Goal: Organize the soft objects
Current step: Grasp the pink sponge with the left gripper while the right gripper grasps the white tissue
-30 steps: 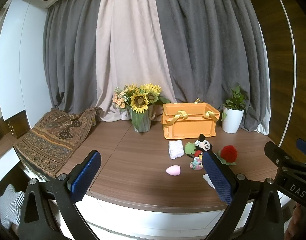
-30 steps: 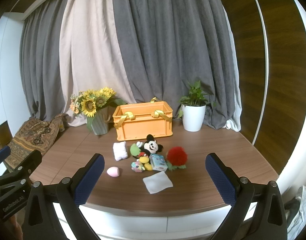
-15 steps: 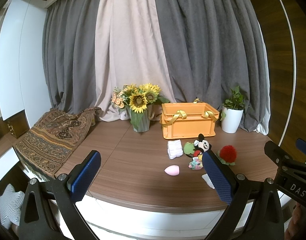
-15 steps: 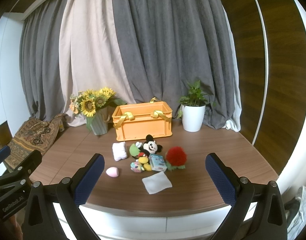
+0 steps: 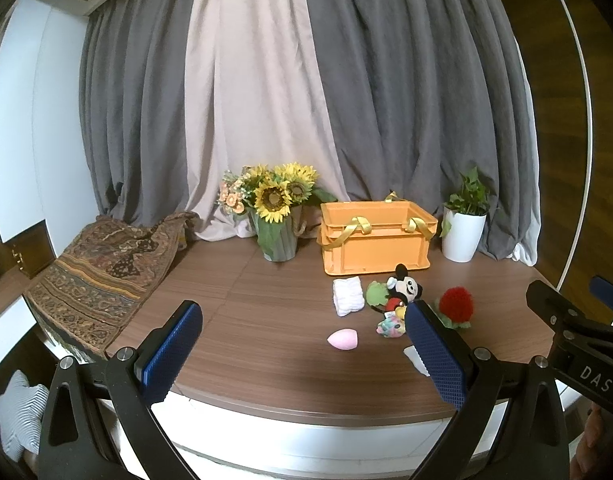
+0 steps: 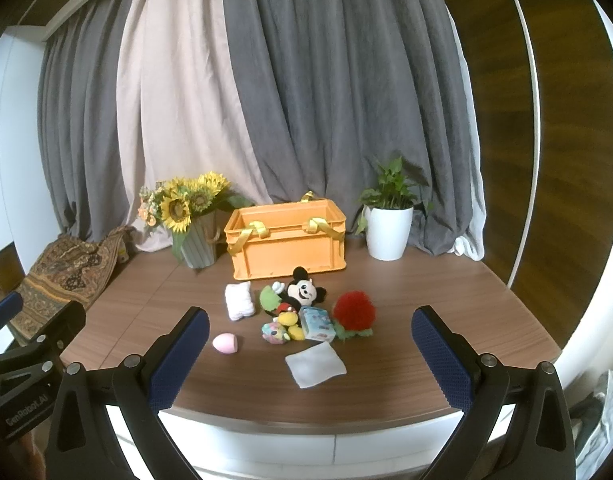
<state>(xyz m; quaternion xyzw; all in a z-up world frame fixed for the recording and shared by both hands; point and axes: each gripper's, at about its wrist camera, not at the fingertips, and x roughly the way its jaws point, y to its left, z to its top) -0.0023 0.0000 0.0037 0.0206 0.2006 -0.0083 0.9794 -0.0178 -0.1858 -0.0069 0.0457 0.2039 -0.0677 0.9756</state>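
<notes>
Both grippers, left (image 5: 306,350) and right (image 6: 310,354), hung short of the table (image 6: 426,300), jaws wide, empty. Soft toys (image 6: 302,312) lay clustered before the orange crate (image 6: 286,240). Risk: a pinch into the cluster could snag a neighbour; the flat white cloth (image 6: 315,364) might slip

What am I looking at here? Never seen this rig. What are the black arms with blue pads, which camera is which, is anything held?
No robot: a person holds a two-finger gripper in each hand, with a fisheye camera on each looking along its fingers. One picture is from the left gripper, the other from the right gripper. The blue pads are the fingertips. Both grippers are open, short of the table, holding nothing.

On the table: an orange crate, and before it a white roll, mouse plush, red pompom, pink egg, white cloth, small packet and other small toys. Sunflowers and a potted plant flank the crate.
</notes>
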